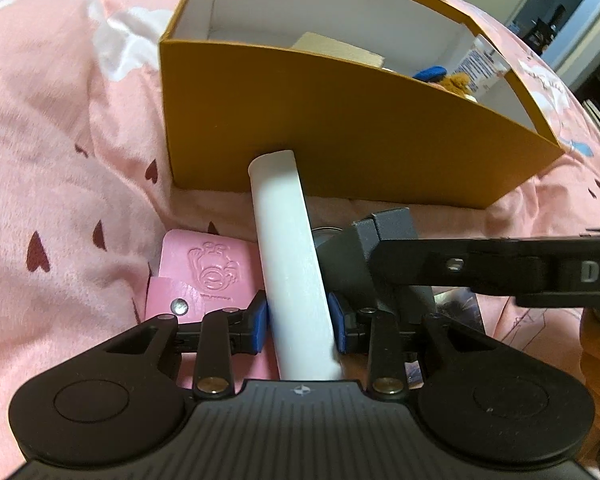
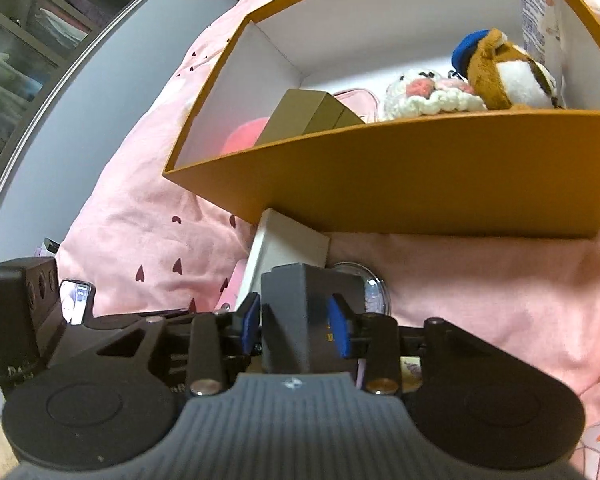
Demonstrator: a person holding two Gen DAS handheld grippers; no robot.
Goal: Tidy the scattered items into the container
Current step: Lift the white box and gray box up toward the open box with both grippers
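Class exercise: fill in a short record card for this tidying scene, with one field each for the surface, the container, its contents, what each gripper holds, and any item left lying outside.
surface: pink heart-print bedspread
container: open orange cardboard box
contents: brown plush toy, white crocheted toy, tan carton
left gripper: shut on long white box
right gripper: shut on grey box
outside: pink embossed leather pouch

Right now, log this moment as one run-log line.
left gripper: shut on white box | right gripper: shut on grey box | both outside orange container | toys inside
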